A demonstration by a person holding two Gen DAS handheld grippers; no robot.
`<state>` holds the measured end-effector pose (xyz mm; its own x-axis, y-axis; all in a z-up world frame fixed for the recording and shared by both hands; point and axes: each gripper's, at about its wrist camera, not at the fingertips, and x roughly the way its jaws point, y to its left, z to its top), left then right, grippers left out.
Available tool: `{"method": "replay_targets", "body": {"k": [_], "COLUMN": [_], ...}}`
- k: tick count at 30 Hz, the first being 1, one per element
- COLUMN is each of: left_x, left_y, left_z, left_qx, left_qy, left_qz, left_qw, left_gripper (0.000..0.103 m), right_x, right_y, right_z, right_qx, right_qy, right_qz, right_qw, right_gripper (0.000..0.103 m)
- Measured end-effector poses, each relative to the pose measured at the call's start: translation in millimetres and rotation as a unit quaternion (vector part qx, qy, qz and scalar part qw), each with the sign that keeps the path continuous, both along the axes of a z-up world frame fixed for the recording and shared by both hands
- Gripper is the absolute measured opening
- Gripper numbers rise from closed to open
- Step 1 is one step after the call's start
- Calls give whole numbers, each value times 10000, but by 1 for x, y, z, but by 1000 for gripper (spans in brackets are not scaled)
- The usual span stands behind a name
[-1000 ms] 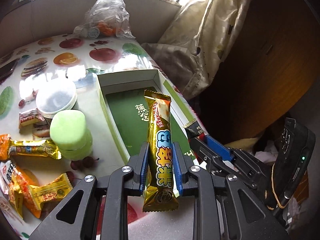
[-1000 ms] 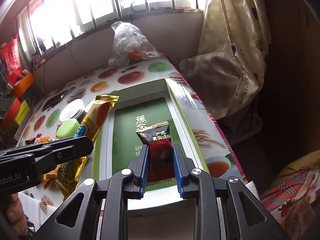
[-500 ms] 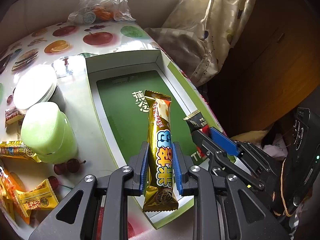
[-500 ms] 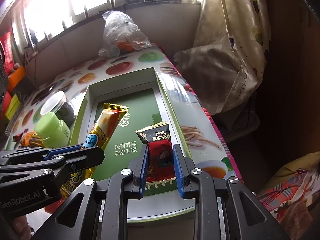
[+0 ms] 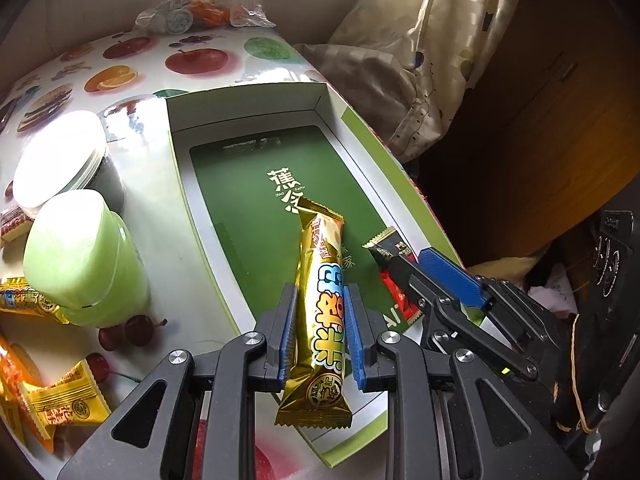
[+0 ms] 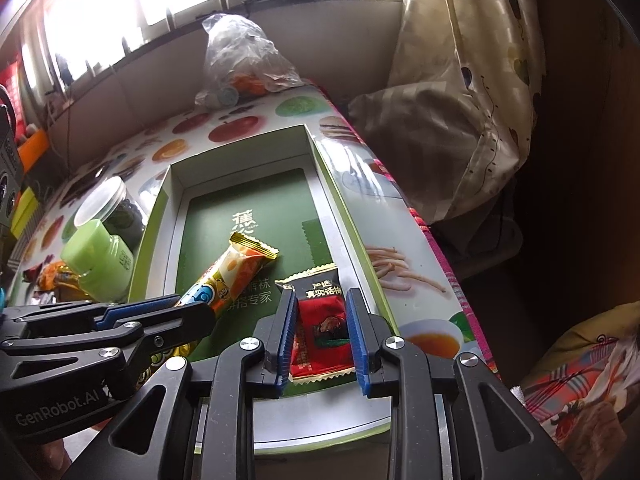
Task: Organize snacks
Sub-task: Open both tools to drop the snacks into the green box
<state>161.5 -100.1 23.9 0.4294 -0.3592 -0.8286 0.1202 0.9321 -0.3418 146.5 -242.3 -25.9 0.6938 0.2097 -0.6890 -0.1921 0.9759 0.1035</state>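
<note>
While both snacks hang over box (image 5: 188, 184) near edge | left gripper (image 5: 320, 340) clamped on gold bar (image 5: 320, 300) | right gripper (image 6: 322, 340) jaws just opening, red packet (image 6: 322, 328) between, slack | loose snacks (image 5: 60, 404) remain on table's left edge

The right gripper (image 6: 322, 332) hangs over the near end of the green-lined box (image 6: 236, 152), its jaws just opened a little, the red-and-black plum packet (image 6: 320, 320) loose between the blue pads. Left of that packet, the left gripper (image 6: 172, 316) clamps a gold snack bar (image 6: 236, 270) slanting into the box. A green-lidded jar (image 6: 98, 256) stands just outside the box's left wall.
</note>
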Motion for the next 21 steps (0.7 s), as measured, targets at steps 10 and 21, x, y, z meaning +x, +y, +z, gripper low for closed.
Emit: {"method": "replay_targets", "body": {"k": [10, 21], "left_x": [-12, -37], "left_y": [8, 27], "left_z": [14, 35], "left_qx": [-29, -35], "left_qy": [-272, -622], "left_qz": [24, 141], "left_qw": [9996, 9980], "left_gripper": [42, 44], "right_x": [-4, -21], "right_y": [-3, 0], "right_z": [2, 17], "right_qx": [32, 34], "right_qy": [-26, -233], "right_qz": [-107, -174], "right_qw": [9999, 9996], "right_gripper": [36, 42]}}
